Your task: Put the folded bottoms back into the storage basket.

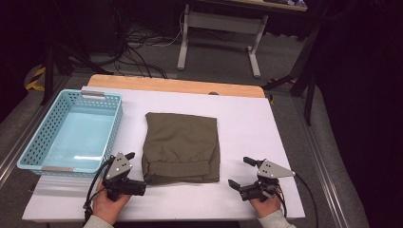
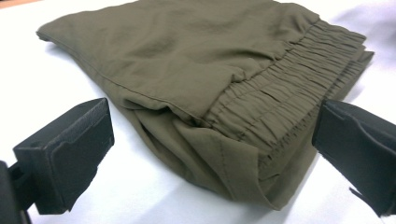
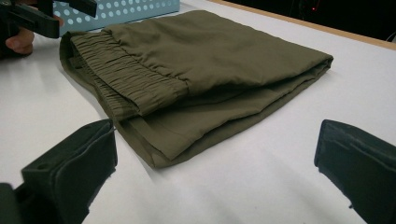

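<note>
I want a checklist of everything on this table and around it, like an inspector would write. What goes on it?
Surface: white table top, wooden strip along the far edge.
Job's things: folded olive garment lying flat mid-table, elastic waistband toward the person; neither tool touches it.
Clutter: light blue perforated basket at the left, nothing seen inside.
Grippers: left tool open, by the garment's near left corner; right tool open, off the near right corner.
Cables: one trails from each tool; a tangle of dark cables lies on the floor beyond the table.
Surroundings: grey floor, white legs of another table, dark curtains.
</note>
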The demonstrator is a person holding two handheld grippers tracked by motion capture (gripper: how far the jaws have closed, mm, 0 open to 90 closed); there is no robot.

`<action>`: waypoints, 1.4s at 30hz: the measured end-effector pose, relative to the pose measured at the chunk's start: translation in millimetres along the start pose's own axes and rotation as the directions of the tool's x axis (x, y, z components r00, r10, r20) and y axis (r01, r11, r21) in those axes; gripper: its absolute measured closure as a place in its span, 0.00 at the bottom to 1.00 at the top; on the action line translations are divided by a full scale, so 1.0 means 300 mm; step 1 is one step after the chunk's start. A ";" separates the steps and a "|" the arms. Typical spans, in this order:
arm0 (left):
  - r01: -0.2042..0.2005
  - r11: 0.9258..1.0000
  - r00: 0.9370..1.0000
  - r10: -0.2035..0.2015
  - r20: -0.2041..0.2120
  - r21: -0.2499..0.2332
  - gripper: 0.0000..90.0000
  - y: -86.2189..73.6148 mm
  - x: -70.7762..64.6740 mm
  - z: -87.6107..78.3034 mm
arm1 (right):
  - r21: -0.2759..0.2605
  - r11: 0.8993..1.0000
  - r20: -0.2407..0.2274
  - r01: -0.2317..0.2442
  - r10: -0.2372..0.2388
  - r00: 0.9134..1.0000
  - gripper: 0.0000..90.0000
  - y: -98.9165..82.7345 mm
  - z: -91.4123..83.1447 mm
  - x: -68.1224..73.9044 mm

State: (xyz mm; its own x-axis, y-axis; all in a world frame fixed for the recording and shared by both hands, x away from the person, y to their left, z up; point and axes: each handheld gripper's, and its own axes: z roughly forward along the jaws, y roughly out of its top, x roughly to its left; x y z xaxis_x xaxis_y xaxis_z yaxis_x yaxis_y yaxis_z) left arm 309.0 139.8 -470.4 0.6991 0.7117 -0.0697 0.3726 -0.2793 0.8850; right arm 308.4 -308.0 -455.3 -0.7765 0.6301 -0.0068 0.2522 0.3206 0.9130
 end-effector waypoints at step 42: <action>0.004 1.000 0.999 -0.005 0.042 0.026 0.03 0.116 0.003 0.042 | 0.010 1.000 0.004 -0.011 0.011 1.000 0.00 -0.003 0.003 -0.002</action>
State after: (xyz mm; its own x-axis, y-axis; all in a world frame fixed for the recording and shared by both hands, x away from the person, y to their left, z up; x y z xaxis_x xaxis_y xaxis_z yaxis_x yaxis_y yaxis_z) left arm 330.4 122.6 -445.4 0.7222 0.6853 -0.0937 0.3911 -0.2929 0.8725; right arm 309.2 -308.0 -456.5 -0.7715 0.6362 0.0017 0.2662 0.3204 0.9091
